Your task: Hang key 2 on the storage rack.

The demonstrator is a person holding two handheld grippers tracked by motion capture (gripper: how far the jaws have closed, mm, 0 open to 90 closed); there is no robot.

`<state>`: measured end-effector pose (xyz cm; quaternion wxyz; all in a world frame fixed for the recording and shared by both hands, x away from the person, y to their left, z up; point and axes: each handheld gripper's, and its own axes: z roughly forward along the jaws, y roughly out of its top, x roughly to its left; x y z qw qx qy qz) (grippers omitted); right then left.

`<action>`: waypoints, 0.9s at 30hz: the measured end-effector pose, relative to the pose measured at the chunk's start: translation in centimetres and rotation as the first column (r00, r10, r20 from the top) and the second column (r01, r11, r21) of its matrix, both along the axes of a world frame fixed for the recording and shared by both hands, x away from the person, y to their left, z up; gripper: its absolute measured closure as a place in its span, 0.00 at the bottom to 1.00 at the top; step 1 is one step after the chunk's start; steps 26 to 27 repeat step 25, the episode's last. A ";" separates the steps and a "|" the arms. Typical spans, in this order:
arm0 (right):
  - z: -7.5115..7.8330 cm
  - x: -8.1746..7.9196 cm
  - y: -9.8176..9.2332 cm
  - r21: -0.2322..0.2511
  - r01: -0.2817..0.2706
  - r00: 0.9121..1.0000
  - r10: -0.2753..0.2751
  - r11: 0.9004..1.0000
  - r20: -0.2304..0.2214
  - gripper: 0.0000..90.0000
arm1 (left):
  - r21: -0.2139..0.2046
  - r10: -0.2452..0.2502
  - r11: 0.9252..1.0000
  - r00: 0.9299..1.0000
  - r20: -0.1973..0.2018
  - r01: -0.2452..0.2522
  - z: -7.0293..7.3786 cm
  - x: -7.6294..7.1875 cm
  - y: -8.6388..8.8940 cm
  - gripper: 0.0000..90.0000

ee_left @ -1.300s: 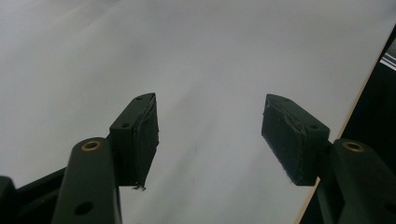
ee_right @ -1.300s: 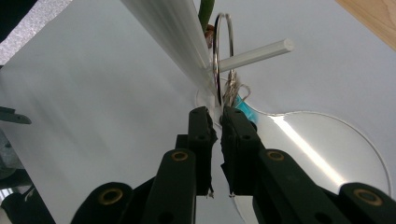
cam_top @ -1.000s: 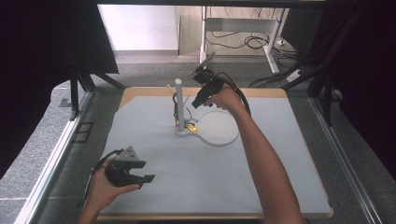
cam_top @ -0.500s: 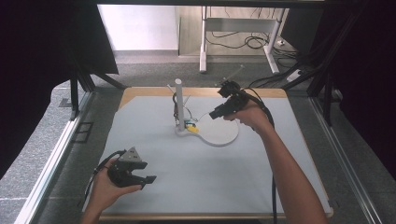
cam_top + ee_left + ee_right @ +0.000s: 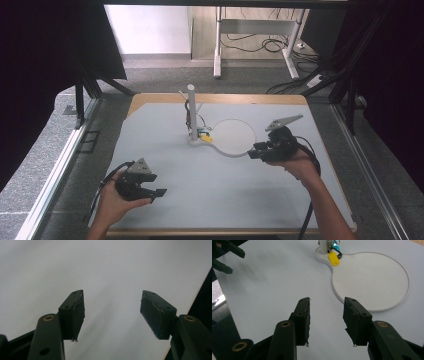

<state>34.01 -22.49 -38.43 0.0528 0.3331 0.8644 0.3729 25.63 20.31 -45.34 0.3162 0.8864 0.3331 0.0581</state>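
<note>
1. My left gripper (image 5: pixel 156 192) sits low at the near left of the table (image 5: pixel 165 150). In its own view the left gripper (image 5: pixel 112 312) has its jaws spread wide over bare surface, with nothing between them.
2. From those jaws, the post (image 5: pixel 191 112) and what hangs at its foot lie well apart, up the table and to the right. This hand is the farther one.
3. The post stands upright on a small white base, which joins the flat white disc (image 5: pixel 234 138) on its right.
4. The keys (image 5: pixel 199 132) hang against the lower post. Their yellow tag (image 5: pixel 206 138) lies at its foot, on the neck where base meets disc.
5. In my right gripper view the tag (image 5: pixel 333 258) lies almost straight ahead of the jaws. It is past the near rim of the disc (image 5: pixel 372 280), and its long side runs roughly away from me.
6. My right gripper (image 5: pixel 255 152) is at the disc's right edge, pointing left across it. It is clearly the nearer hand, and only the disc lies between its jaws and the tag.
7. In its own view the right gripper (image 5: pixel 325 320) has its jaws about half spread. They have just been opening and they grasp nothing.
8. I judge that any reach for the tag goes straight forward along the right jaws, low over the disc.
</note>
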 end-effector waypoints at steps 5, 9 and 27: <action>-2.5 -2.3 -2.1 0.032 0.029 1.000 -0.030 0.999 0.007 0.62 | 0.007 0.002 1.000 1.000 -0.009 -0.002 -0.2 0.0 -0.2 0.41; -4.7 -3.7 -3.1 0.055 0.042 0.999 -0.042 0.998 -0.001 0.61 | 0.009 0.008 1.000 1.000 -0.011 -0.008 -0.3 0.0 -0.3 0.41; -6.7 -6.0 -3.7 0.067 0.085 0.995 -0.088 0.994 0.047 0.48 | -0.007 0.013 1.000 1.000 0.002 -0.013 0.1 -0.2 -0.2 0.40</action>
